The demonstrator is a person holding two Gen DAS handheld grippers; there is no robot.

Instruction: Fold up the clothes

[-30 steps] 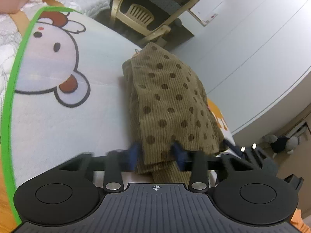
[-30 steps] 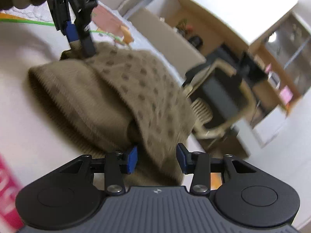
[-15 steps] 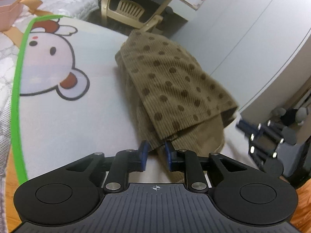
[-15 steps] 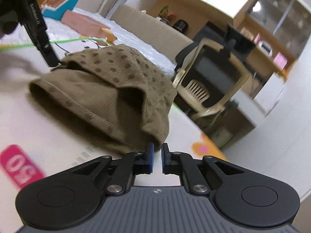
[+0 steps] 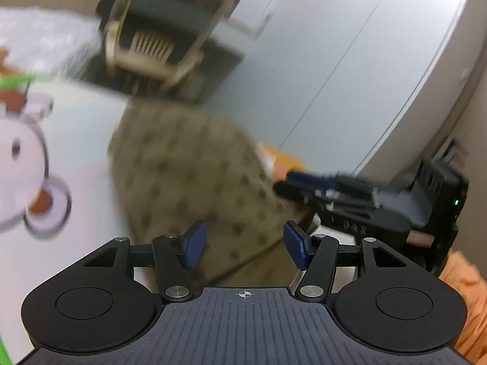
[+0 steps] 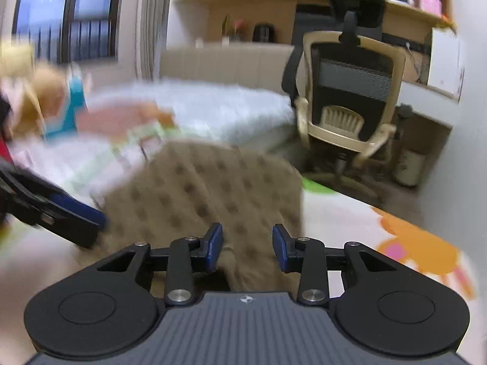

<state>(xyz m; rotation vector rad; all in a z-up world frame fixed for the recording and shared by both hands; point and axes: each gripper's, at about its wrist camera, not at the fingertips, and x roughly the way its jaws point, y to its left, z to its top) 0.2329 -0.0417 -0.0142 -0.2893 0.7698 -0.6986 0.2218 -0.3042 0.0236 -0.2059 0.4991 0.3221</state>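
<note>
At nine o'clock in the left wrist view, a cartoon mat point(image 5: 61, 140) carries the folded dotted garment point(image 5: 188, 176); left gripper point(image 5: 243, 245) fingers wide, empty. Only the right wrist view shows the bed point(image 6: 213, 106); right gripper point(image 6: 247, 247) fingers wide, empty.

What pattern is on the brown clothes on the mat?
Darker brown dots all over the tan folded garment. The right wrist view shows it best, though blurred.

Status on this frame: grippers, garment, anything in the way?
Left gripper open, right gripper open, both empty. Brown dotted garment folded, lying on play mat. Nothing in the way.
</note>
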